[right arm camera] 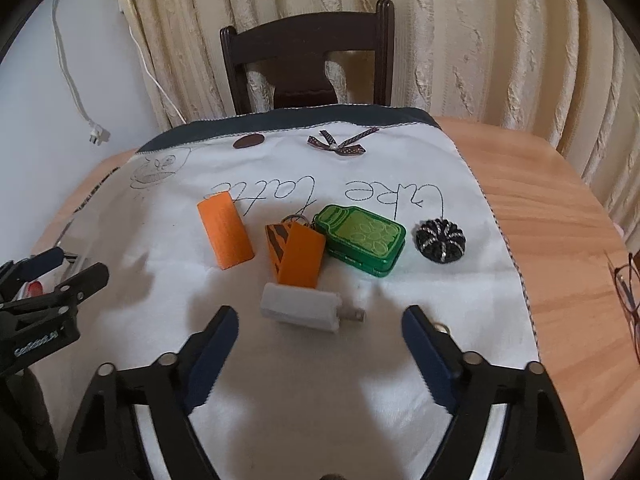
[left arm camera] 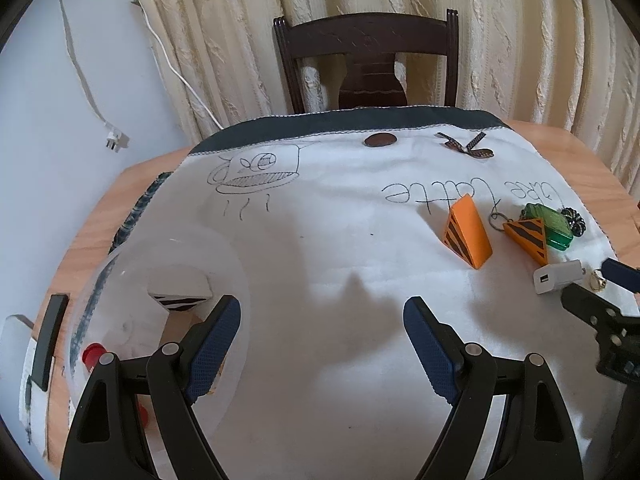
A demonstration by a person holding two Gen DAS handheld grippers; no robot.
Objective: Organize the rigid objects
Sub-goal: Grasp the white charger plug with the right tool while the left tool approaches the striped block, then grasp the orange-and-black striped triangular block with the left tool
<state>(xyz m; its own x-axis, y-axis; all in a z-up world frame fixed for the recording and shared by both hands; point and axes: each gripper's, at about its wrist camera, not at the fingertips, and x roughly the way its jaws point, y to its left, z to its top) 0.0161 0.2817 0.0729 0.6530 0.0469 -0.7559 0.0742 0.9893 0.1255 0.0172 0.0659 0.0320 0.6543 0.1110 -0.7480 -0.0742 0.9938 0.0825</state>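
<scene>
On the white cloth (right arm camera: pixel 360 360) lie an orange wedge (right arm camera: pixel 226 234), a striped orange wedge (right arm camera: pixel 296 256) with a key ring, a green tin (right arm camera: pixel 362 244), a black beaded round piece (right arm camera: pixel 440 242) and a white charger plug (right arm camera: pixel 304 312). My right gripper (right arm camera: pixel 320 316) is open, and the charger sits just beyond its fingertips. My left gripper (left arm camera: pixel 322 312) is open and holds nothing. It hovers over the cloth beside a clear round container (left arm camera: pixel 240 276) that holds a white striped block (left arm camera: pixel 180 292) and red pieces (left arm camera: pixel 93 354). The right gripper (left arm camera: pixel 596 286) shows by the charger (left arm camera: pixel 558 276).
A dark wooden chair (left arm camera: pixel 366 56) stands behind the round wooden table (right arm camera: pixel 540 208). A black flat object (left arm camera: pixel 50 340) lies at the table's left edge. Glasses (right arm camera: pixel 628 292) lie at the right edge. A brown button (left arm camera: pixel 379 140) and a ribbon bow (left arm camera: pixel 466 146) are on the cloth's far end.
</scene>
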